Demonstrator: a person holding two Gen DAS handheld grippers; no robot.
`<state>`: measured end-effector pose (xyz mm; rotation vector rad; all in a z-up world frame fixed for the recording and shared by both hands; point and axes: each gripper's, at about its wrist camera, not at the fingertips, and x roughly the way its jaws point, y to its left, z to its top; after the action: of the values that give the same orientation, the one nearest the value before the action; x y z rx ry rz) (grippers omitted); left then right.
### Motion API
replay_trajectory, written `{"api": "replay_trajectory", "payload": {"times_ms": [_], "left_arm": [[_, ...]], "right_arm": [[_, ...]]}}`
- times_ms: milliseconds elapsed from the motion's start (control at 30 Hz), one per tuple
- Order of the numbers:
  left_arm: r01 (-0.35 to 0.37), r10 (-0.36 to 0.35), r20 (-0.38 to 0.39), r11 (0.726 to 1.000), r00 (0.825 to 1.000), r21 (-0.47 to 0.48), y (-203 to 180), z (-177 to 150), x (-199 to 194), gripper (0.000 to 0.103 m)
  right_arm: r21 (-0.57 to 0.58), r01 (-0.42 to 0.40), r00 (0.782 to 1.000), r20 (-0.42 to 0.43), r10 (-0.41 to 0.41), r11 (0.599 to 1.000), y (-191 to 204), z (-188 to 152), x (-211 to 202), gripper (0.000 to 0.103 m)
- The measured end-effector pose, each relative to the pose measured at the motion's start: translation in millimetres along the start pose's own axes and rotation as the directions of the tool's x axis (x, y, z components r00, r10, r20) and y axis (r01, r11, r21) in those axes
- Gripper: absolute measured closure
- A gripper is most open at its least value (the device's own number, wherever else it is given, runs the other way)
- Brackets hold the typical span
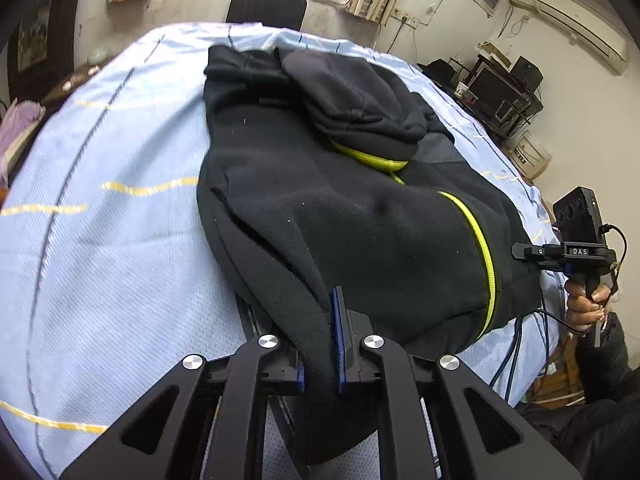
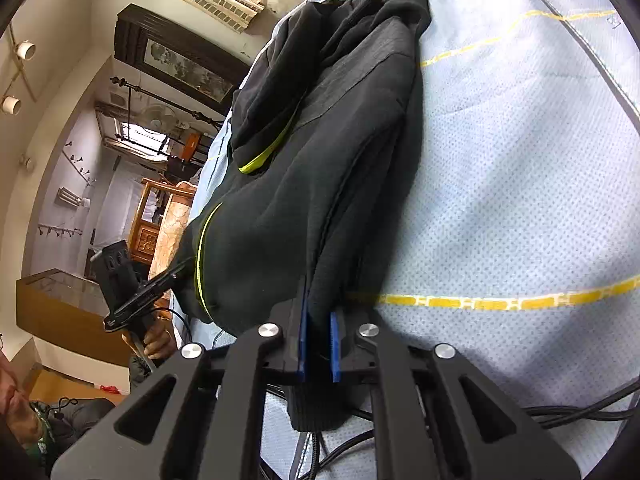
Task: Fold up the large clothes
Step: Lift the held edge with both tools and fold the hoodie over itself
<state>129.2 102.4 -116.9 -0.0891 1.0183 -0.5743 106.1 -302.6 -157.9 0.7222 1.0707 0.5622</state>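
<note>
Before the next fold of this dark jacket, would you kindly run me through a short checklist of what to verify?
1. Left gripper shut on the jacket hem: ok.
2. Right gripper shut on the jacket's hem: ok.
3. Hood already folded onto the body: ok.
4. Yellow zipper closed along its full length: cannot tell.
5. Blue cloth beneath lies flat: ok.
6. Cables stay out of the fold path: cannot tell.

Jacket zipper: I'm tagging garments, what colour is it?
Bright yellow-green zipper on the black jacket; clearest in the left wrist view.
</note>
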Motion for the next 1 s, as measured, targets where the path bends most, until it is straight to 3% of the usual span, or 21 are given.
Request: {"api": "replay_trajectory", "payload": {"times_ms": [33,67,133,200,233,300,367,533,667,867,1000], "left_arm": [[0.008,-0.008,-0.004,1.0,1.0,-0.009,1,1,1,0.09],[0.021,-0.021,-0.009,0.999,1.0,-0.026,4,2,3,0.088],[0.055,-0.056,-0.023,0.997,0.998,-0.048,8,3,7,0.075],[0.086,-0.088,-0.033,0.995,0.996,-0.057,9,3,12,0.075],[0.091,-0.093,-0.031,0.994,0.995,-0.053,8,3,12,0.08],[0.082,-0.082,0.0,0.996,0.997,-0.022,3,1,7,0.093],[0.087,-0.087,0.027,0.996,0.996,-0.009,-1,1,-2,0.096],[0.137,-0.134,0.113,0.991,0.984,-0.013,0,20,-37,0.096],[0.119,-0.122,0.166,0.993,0.979,0.024,-6,48,-51,0.096],[0.058,-0.069,0.232,0.997,0.97,0.055,-12,117,-58,0.096],[0.052,-0.055,0.25,0.998,0.967,0.019,0,171,-44,0.096]], "right_arm": [[0.004,0.007,1.0,-0.004,-0.007,1.0,-1,0,2,0.077],[0.007,0.003,1.0,-0.009,-0.003,1.0,-2,-1,3,0.071],[-0.007,-0.009,1.0,0.001,0.009,1.0,1,-4,3,0.068],[-0.038,0.004,1.0,0.006,-0.004,0.999,7,-6,5,0.067],[-0.045,0.002,1.0,0.005,-0.002,0.999,9,-8,6,0.067],[-0.068,0.02,1.0,0.0,-0.02,0.997,13,-9,9,0.085],[-0.089,0.045,0.999,0.011,-0.044,0.995,19,-8,9,0.092],[-0.14,-0.029,0.996,0.081,0.04,0.99,38,2,-15,0.093],[-0.142,-0.098,0.983,0.139,0.118,0.985,48,22,-33,0.093],[-0.176,-0.109,0.959,0.239,0.15,0.978,71,75,-49,0.093],[-0.142,-0.128,0.934,0.315,0.168,0.981,75,132,-49,0.093]]}}
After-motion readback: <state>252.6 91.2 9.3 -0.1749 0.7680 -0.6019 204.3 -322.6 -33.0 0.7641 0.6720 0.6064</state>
